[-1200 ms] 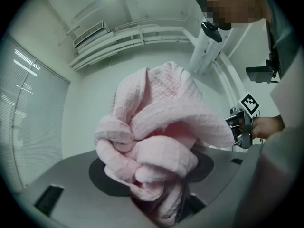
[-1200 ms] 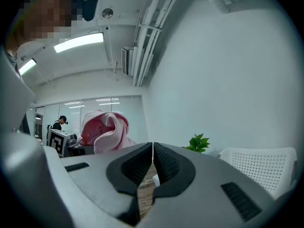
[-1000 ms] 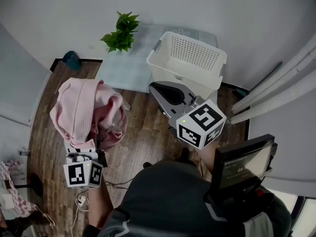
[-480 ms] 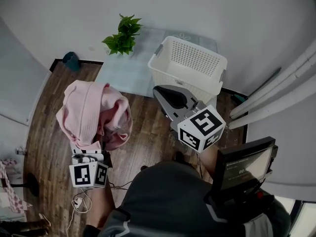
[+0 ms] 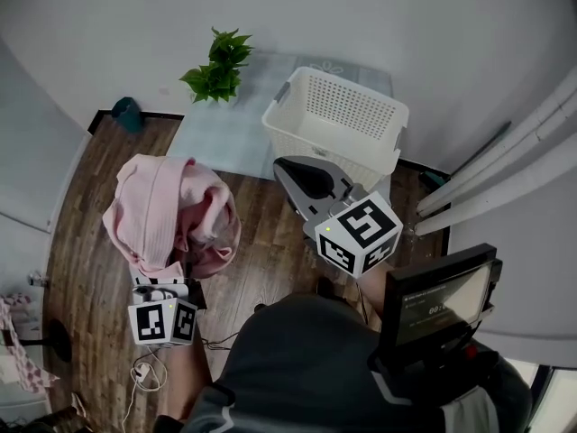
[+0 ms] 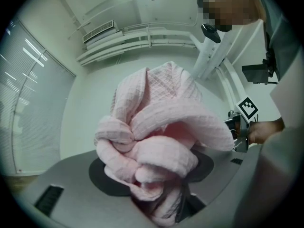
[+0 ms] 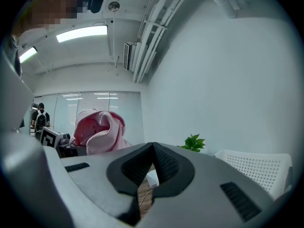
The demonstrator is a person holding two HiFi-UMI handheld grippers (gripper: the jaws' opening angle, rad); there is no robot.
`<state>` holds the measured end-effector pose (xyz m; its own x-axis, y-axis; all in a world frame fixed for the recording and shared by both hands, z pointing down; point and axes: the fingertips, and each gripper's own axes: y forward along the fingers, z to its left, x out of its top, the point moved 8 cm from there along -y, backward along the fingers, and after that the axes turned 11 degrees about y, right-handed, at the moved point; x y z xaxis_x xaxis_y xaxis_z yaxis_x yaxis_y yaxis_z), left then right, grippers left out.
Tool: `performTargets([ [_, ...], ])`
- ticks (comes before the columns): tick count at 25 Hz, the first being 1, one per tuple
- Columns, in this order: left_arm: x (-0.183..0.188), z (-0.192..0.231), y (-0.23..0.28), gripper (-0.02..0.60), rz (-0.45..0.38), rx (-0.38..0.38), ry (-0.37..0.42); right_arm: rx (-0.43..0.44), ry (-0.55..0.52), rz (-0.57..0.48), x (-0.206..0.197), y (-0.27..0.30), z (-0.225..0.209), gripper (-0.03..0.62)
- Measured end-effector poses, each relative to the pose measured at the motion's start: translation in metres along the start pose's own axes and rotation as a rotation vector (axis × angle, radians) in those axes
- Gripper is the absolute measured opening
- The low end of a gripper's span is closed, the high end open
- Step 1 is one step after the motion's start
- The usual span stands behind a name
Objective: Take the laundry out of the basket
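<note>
The left gripper point(image 6: 164, 201) is held low at the person's left and tilted upward. Its jaws are clamped on a bunched fold of pink waffle-knit laundry point(image 6: 161, 127). The cloth bulges up and forward from the jaws in thick, twisted rolls, lifted above the wooden floor point(image 5: 261, 242). The right gripper point(image 7: 153, 148) is held out in front with its jaws closed tip to tip on nothing. Just beyond those tips stands the white perforated laundry basket point(image 5: 338, 115), well to the right of the left jaws. A green potted plant point(image 5: 216, 64) stands to the left of the basket.
</note>
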<state>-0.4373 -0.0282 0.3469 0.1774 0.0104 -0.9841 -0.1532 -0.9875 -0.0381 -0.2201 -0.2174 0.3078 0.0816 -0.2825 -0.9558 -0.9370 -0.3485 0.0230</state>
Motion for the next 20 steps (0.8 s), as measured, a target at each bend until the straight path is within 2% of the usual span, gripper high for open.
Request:
performTargets([
  [20,0.0022,-0.0024,0.0006,0.279,-0.015,-0.014,0.001,-0.016,-0.004,0.003,-0.0010,-0.0076,0.0010,0.017],
])
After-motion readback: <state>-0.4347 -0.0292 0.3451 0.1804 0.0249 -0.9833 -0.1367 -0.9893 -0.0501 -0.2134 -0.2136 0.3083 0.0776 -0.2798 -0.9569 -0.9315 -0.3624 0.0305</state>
